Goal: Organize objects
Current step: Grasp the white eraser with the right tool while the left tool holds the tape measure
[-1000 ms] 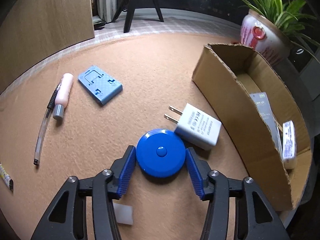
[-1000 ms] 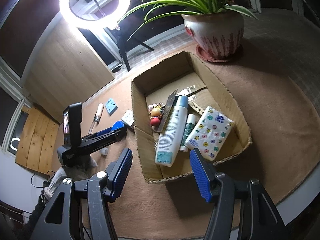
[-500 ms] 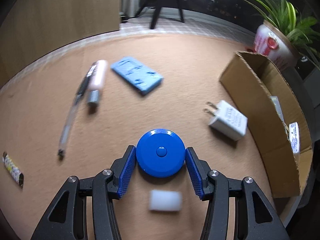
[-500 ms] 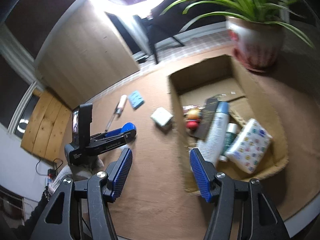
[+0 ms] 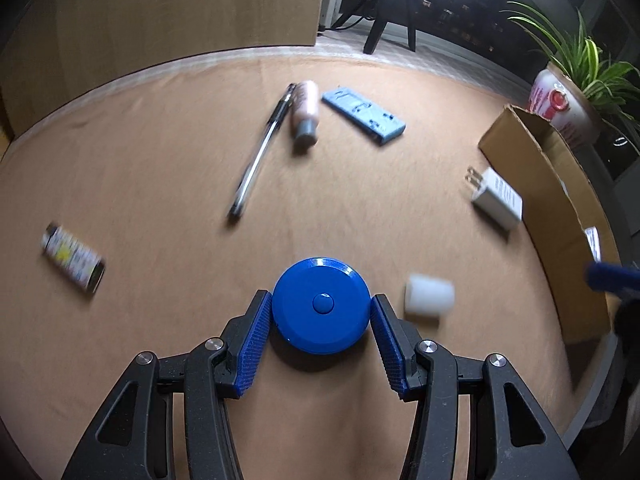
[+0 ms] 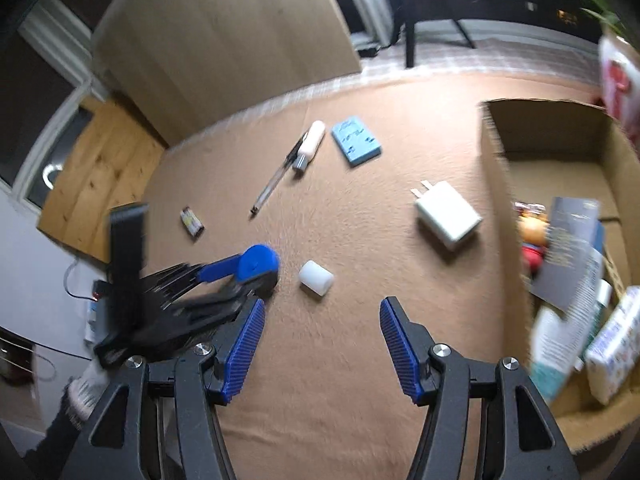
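1. Both grippers have swung away from cardboard box [image 6: 560, 148]; charger [image 5: 498, 200] now farther off.
2. Left gripper [image 5: 322, 320] clamped on blue tape measure [image 5: 321, 305], between pads.
3. Right gripper [image 6: 322, 344] fingers apart, empty, above mat [image 6: 340, 380].

One pen [image 5: 258, 158], one charger [image 5: 497, 198]
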{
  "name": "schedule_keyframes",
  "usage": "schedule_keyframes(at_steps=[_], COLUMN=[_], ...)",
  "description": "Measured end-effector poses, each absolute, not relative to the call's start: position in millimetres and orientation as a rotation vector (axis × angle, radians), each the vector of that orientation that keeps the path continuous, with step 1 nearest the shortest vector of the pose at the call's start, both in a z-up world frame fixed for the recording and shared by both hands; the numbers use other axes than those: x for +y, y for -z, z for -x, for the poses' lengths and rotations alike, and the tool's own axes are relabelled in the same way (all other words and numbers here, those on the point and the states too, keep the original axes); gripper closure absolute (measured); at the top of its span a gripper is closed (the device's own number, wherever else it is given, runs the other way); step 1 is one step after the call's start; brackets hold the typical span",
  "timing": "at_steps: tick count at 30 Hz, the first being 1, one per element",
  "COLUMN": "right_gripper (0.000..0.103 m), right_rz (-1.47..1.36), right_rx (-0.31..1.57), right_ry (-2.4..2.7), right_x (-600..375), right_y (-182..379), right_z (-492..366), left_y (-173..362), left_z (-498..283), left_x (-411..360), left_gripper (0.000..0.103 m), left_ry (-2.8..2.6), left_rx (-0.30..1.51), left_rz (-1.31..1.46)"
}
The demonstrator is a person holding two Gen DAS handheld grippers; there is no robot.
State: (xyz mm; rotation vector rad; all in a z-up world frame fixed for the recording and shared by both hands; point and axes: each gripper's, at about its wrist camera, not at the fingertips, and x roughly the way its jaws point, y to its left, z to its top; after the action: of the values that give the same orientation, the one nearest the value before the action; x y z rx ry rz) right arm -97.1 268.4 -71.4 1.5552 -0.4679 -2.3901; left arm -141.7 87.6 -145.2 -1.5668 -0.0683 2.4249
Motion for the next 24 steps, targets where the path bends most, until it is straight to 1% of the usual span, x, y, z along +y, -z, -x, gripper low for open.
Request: schedule_keyframes(at_steps=[5, 11, 15, 21, 23, 24], right_gripper=[0.047, 0.047, 0.048, 0.063, 0.073, 0.076], right_rz=[-1.640, -1.714, -1.735, -1.746, -1.745, -1.742], right_rx=[-0.398, -0.201, -0.159, -0.036, -0.002, 0.010], right_ry=[2.342, 2.351, 2.352, 2.367, 2.373, 2.373], right_x=[245, 216, 210, 198, 197, 197], right_y=[100, 120, 127, 131, 131, 131], right_z=[123, 137, 145, 151, 151, 150], left_y=[144, 143, 144, 144, 144, 144], left_z=[116, 101, 98, 98, 98, 97], left_x=[78, 69, 68, 70, 70, 70], left_gripper=[0.049, 0.049, 0.049, 0.049, 0.049, 0.049], left_ry=[-2.434, -2.449, -2.459, -2.464, -2.464, -2.466], left_rx=[-0.066, -0.077, -0.074, -0.058, -0.054, -0.054], left_rz=[1.568, 1.563, 1.563, 1.560, 1.560, 1.561])
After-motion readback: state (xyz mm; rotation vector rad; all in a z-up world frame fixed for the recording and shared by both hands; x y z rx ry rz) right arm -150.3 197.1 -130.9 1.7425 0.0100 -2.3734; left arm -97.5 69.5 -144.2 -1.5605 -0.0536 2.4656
